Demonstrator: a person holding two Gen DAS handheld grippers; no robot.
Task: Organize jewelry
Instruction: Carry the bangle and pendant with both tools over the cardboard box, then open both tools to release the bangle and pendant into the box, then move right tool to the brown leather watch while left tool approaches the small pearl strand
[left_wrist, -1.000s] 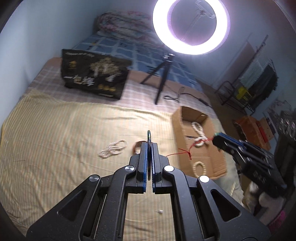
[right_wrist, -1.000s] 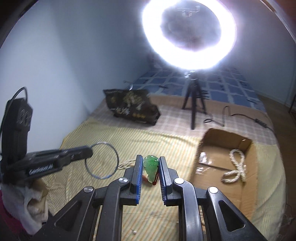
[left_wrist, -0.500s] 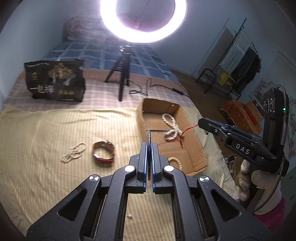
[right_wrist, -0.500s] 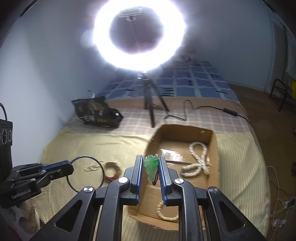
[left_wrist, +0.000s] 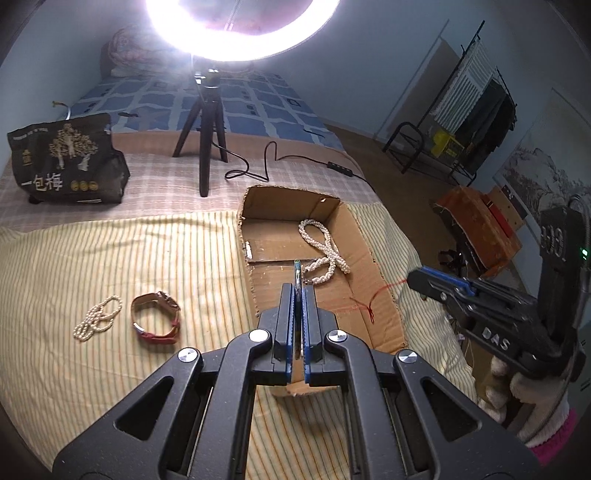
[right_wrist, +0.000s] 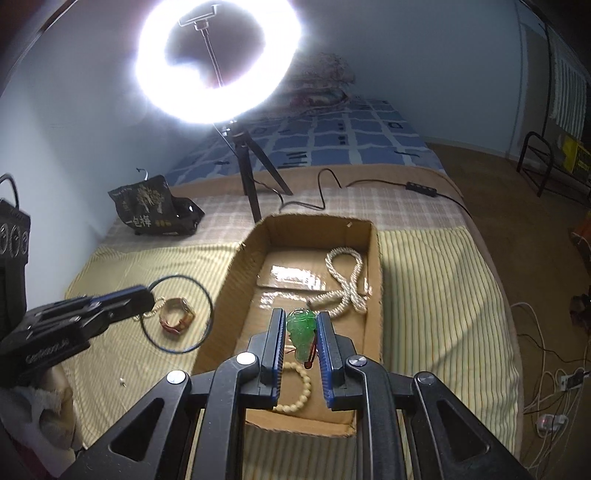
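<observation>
My right gripper (right_wrist: 301, 321) is shut on a green jade pendant (right_wrist: 302, 334) with a red cord (left_wrist: 373, 301), held over the open cardboard box (right_wrist: 373, 280). My left gripper (left_wrist: 297, 291) is shut on a thin dark bangle (right_wrist: 207, 299), seen edge-on above the box's left wall (left_wrist: 249, 266). In the box lie a white pearl rope necklace (right_wrist: 347, 284) and a cream bead bracelet (right_wrist: 299, 391). On the striped bedspread left of the box lie a red-strap watch (left_wrist: 157, 317) and a small pearl strand (left_wrist: 98, 317).
A ring light on a black tripod (left_wrist: 205, 147) stands behind the box, its cable (left_wrist: 280, 158) trailing right. A black printed bag (left_wrist: 64, 166) sits at the back left. The bed's right edge (right_wrist: 491, 295) drops to the floor with cables.
Both grippers have moved right, toward and over the cardboard box, still holding the bangle and the pendant. The box now lies directly below them.
</observation>
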